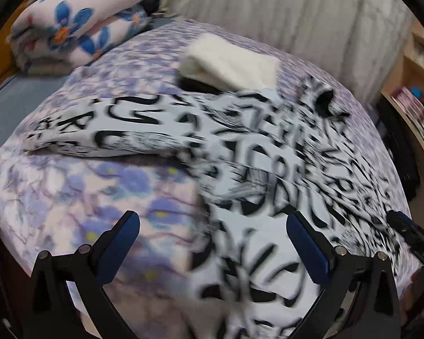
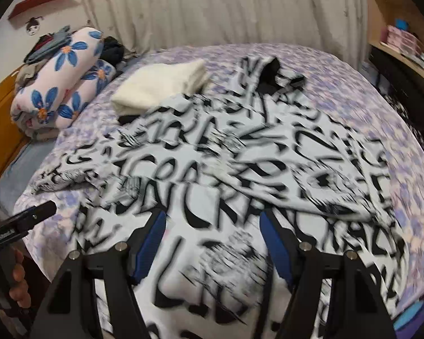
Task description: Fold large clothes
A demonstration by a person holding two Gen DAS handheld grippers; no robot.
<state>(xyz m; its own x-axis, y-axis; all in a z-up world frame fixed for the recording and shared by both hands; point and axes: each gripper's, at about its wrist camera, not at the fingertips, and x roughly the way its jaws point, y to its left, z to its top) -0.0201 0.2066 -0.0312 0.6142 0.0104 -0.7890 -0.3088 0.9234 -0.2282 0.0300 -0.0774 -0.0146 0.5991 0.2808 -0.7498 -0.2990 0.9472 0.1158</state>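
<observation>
A large white garment with black lettering (image 1: 257, 175) lies spread on the bed, one sleeve stretched out to the left (image 1: 104, 130). It also fills the middle of the right wrist view (image 2: 226, 169), with a black-lined collar at the far end (image 2: 271, 73). My left gripper (image 1: 212, 226) is open above the garment's near left edge, holding nothing. My right gripper (image 2: 212, 223) is open above the garment's near part, holding nothing. The left gripper shows at the left edge of the right wrist view (image 2: 28, 220). Both views are blurred by motion.
A purple floral bedspread (image 1: 84, 197) covers the bed. A folded cream cloth (image 1: 231, 62) lies beyond the garment. A rolled blanket with blue flowers (image 1: 79, 22) sits at the far left. Curtains (image 2: 212, 8) hang behind; shelves (image 2: 404, 42) stand at the right.
</observation>
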